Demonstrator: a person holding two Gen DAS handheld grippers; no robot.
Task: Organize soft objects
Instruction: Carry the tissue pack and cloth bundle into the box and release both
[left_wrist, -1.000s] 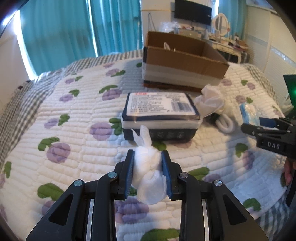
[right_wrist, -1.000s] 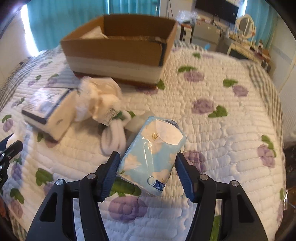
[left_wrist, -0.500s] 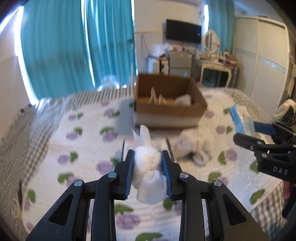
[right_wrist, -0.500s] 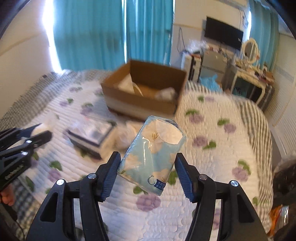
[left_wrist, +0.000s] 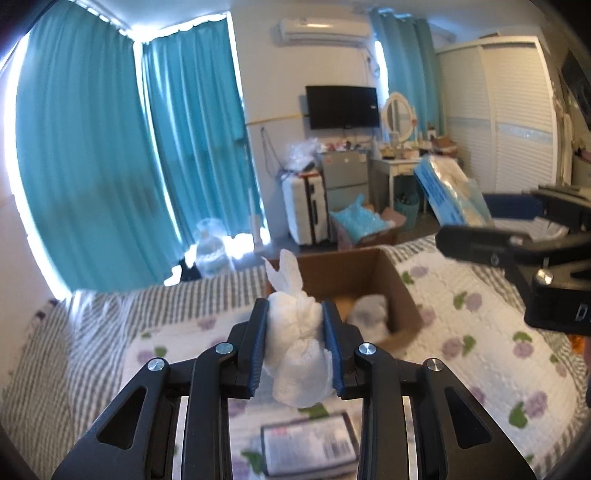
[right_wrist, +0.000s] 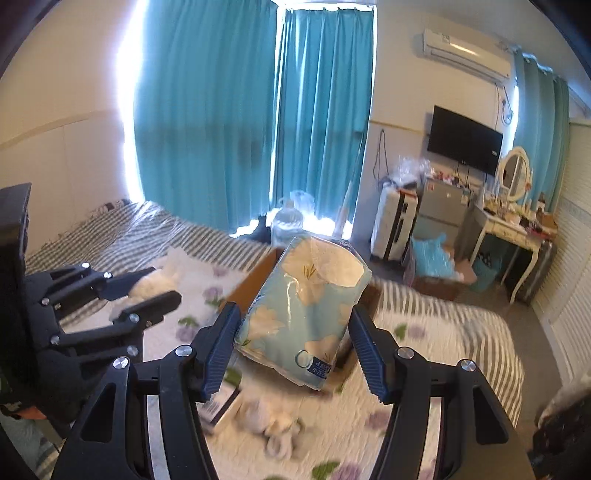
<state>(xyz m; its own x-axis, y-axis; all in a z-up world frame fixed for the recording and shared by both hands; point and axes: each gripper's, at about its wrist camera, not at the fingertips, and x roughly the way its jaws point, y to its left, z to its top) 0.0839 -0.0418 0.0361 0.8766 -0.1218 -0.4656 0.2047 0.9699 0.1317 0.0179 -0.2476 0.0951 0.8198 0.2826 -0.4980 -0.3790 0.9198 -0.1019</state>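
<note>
My left gripper (left_wrist: 295, 332) is shut on a white knotted cloth bundle (left_wrist: 295, 343) and holds it high above the bed, in front of the open cardboard box (left_wrist: 399, 291). My right gripper (right_wrist: 295, 332) is shut on a light-blue flowered tissue pack (right_wrist: 303, 314), also raised, with the box (right_wrist: 255, 284) partly hidden behind it. The right gripper and its pack (left_wrist: 454, 195) show at the right of the left wrist view. The left gripper (right_wrist: 147, 291) shows at the left of the right wrist view. A white soft item (left_wrist: 369, 314) lies inside the box.
A flat labelled package (left_wrist: 306, 446) lies on the flowered quilt (left_wrist: 480, 354) below my left gripper. White soft items (right_wrist: 273, 424) lie on the quilt under the right gripper. A suitcase (left_wrist: 306, 210), a desk and teal curtains stand beyond the bed.
Both grippers have risen well above the bed with their loads and moved toward the cardboard box. The view now tilts up into the room.
</note>
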